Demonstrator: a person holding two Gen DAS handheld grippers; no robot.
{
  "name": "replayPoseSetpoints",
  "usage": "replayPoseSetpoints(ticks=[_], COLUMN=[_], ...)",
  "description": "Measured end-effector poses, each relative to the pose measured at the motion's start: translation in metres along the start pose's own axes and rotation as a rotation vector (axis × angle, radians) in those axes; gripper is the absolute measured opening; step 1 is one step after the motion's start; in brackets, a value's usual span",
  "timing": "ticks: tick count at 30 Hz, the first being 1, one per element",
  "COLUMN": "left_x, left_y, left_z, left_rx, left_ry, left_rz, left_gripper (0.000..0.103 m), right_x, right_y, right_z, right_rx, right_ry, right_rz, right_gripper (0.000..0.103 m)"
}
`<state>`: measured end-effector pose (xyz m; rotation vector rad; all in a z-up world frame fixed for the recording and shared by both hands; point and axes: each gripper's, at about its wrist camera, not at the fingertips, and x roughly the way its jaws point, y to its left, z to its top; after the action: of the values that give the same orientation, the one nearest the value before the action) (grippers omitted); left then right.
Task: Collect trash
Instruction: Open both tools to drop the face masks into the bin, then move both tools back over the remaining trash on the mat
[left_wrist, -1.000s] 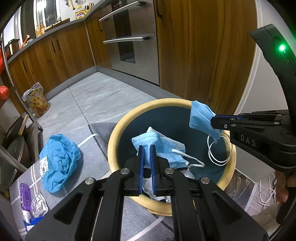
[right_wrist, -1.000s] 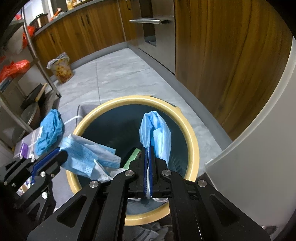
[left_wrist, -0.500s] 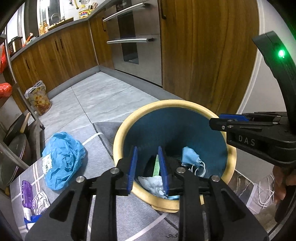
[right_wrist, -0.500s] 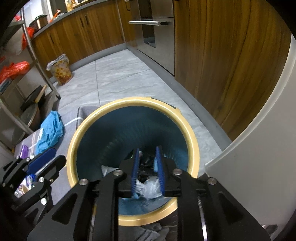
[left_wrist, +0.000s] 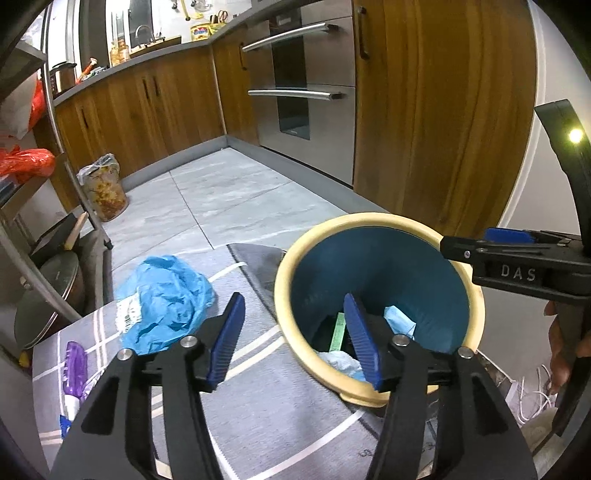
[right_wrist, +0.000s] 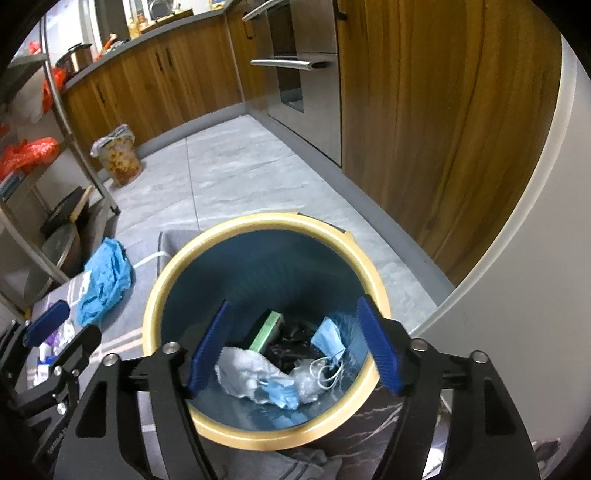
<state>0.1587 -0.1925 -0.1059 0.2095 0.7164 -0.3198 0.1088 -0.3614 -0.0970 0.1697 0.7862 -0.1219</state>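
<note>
One bin (right_wrist: 166, 280) holds two blue face masks (right_wrist: 328, 338), one green box (right_wrist: 266, 328) and one white wad (right_wrist: 243, 369); beside it lies one blue bag (left_wrist: 162, 299).

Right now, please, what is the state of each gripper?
Left gripper: jaws opening, holding nothing.
Right gripper: jaws opening above the trash bin, holding nothing.

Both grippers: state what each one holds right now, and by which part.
Nothing is held. The left gripper and right gripper are both empty, jaws opening, above the bin; the blue face masks lie loose inside it.
</note>
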Motion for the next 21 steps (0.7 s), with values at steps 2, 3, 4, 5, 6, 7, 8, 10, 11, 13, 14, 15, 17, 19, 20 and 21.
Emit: replayPoseSetpoints(ticks=[2,3,4,5,6,7,8,10,11,13,14,15,17,19,20,21], left_x=[-0.005,-0.007,-0.010,-0.012,-0.015,-0.018,-0.020,-0.027,-0.029,-0.033,-0.034,-0.037,-0.042,-0.047,-0.049,-0.051], left_y=[0.002,0.003,0.004,0.004,0.006,0.007,0.009,0.014,0.016,0.022,0.024,0.028,0.033,0.039,0.042,0.043], left_z=[-0.001,-0.002,-0.003,-0.004,-0.005,-0.005,-0.005,-0.006,-0.006,-0.006,-0.006,-0.007,-0.009,-0.012,-0.012,-0.013], left_rx=[-0.001,-0.001,-0.001,0.000,0.001,0.000,-0.001,-0.009,-0.012,-0.021,-0.024,-0.031,-0.044,-0.056,-0.059,-0.061], left_ry=[-0.006,-0.010,-0.014,-0.016,-0.020,-0.024,-0.029,-0.040,-0.044,-0.052,-0.055,-0.060,-0.065,-0.071,-0.072,-0.074], left_rz=[0.008,0.010,0.013,0.016,0.021,0.026,0.031,0.042,0.047,0.064,0.072,0.085,0.098,0.106,0.110,0.113], left_gripper=[0.064,0.066,0.067,0.068,0.070,0.072,0.074,0.076,0.077,0.081,0.084,0.086,0.089,0.090,0.090,0.091], right_x=[-0.003,-0.004,-0.006,-0.007,-0.007,-0.008,-0.009,-0.011,-0.012,-0.014,-0.015,-0.016,-0.018,-0.020,-0.020,-0.022], right_y=[0.002,0.002,0.004,0.005,0.006,0.007,0.007,0.009,0.011,0.014,0.014,0.017,0.020,0.026,0.029,0.033], right_z=[0.001,0.001,0.001,0.001,0.001,0.001,0.001,0.000,0.001,0.000,0.000,-0.001,0.000,-0.001,-0.001,-0.001], right_rx=[0.003,0.004,0.005,0.006,0.011,0.015,0.018,0.027,0.031,0.033,0.033,0.032,0.027,0.017,0.011,0.006], right_ry=[-0.010,-0.012,-0.020,-0.021,-0.020,-0.020,-0.021,-0.023,-0.023,-0.025,-0.026,-0.029,-0.031,-0.034,-0.034,-0.036], right_rz=[-0.005,-0.005,-0.006,-0.007,-0.009,-0.010,-0.011,-0.012,-0.011,-0.010,-0.009,-0.007,-0.004,0.001,0.004,0.008], right_gripper=[0.086,0.091,0.092,0.092,0.092,0.093,0.093,0.093,0.094,0.094,0.094,0.095,0.095,0.095,0.095,0.096])
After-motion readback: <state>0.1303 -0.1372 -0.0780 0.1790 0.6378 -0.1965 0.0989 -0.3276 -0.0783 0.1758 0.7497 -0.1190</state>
